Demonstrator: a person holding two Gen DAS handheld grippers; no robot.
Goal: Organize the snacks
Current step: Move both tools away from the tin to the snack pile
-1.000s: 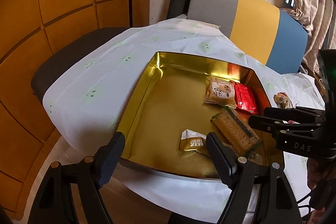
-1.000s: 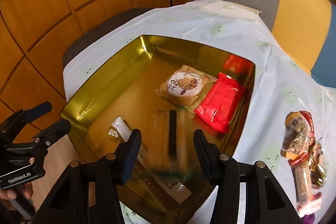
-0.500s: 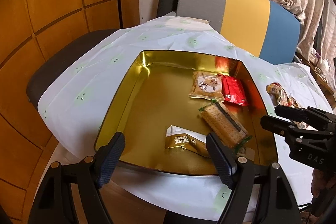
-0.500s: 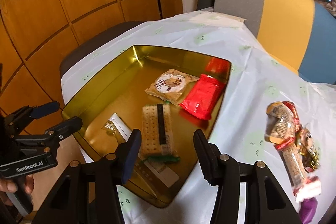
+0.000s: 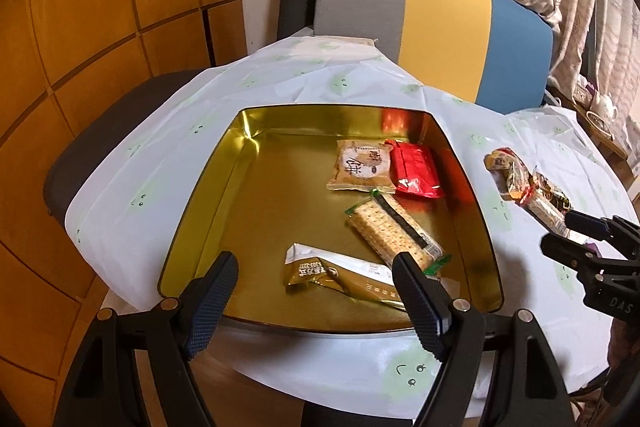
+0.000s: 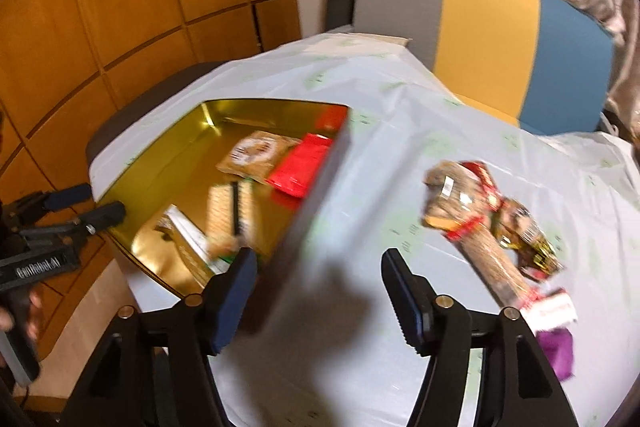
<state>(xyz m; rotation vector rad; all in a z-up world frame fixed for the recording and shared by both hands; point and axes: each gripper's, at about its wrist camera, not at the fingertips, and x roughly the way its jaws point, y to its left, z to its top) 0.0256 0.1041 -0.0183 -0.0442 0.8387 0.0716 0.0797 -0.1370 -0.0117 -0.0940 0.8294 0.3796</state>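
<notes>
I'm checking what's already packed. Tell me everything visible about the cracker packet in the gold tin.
The cracker packet is a long clear wrapper with green ends, showing pale dotted crackers and a dark lengthwise stripe. It lies flat and diagonal on the gold tin floor, apparently sealed, its far end near the round pastry packet.

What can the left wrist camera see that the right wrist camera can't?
Only the left wrist view shows the left tongs from behind, open and empty, and the gold packet sharply.

Only the right wrist view shows the right tongs from behind, open and empty, their jaws having just been opening. It also shows a purple packet and a white and red packet near the pile.

Both show the gold tin, cracker packet, round biscuit packet, red packet, snack pile and striped chair.
</notes>
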